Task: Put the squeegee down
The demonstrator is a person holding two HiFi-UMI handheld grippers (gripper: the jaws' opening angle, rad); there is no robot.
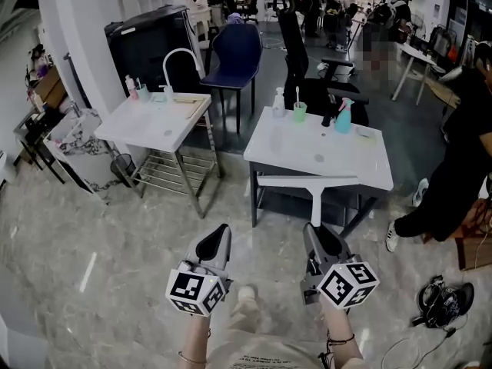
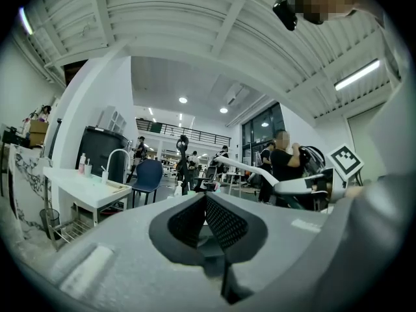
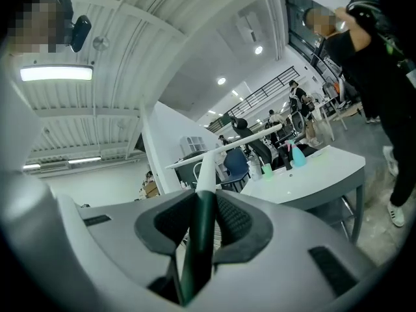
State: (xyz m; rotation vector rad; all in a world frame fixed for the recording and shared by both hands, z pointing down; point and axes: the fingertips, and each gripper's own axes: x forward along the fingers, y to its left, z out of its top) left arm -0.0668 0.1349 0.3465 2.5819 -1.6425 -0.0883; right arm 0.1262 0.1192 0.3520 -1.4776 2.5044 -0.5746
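The squeegee (image 1: 307, 180) is white and T-shaped. Its long blade hangs level above the front edge of the white table (image 1: 323, 154), and its handle runs back toward me. My right gripper (image 1: 311, 227) is shut on the handle's dark green grip (image 3: 203, 226), and the white shaft (image 3: 207, 171) and blade rise ahead of the jaws. My left gripper (image 1: 221, 229) is alongside to the left, its jaws (image 2: 206, 199) shut with nothing in them. In the left gripper view the squeegee (image 2: 260, 173) shows off to the right.
On the table's far side stand a teal spray bottle (image 1: 344, 118), a green cup (image 1: 299, 111) and a white bottle (image 1: 278, 102). A second white table with a faucet (image 1: 157, 121) is to the left. A person in black (image 1: 465, 152) stands right; cables (image 1: 442, 302) lie on the floor.
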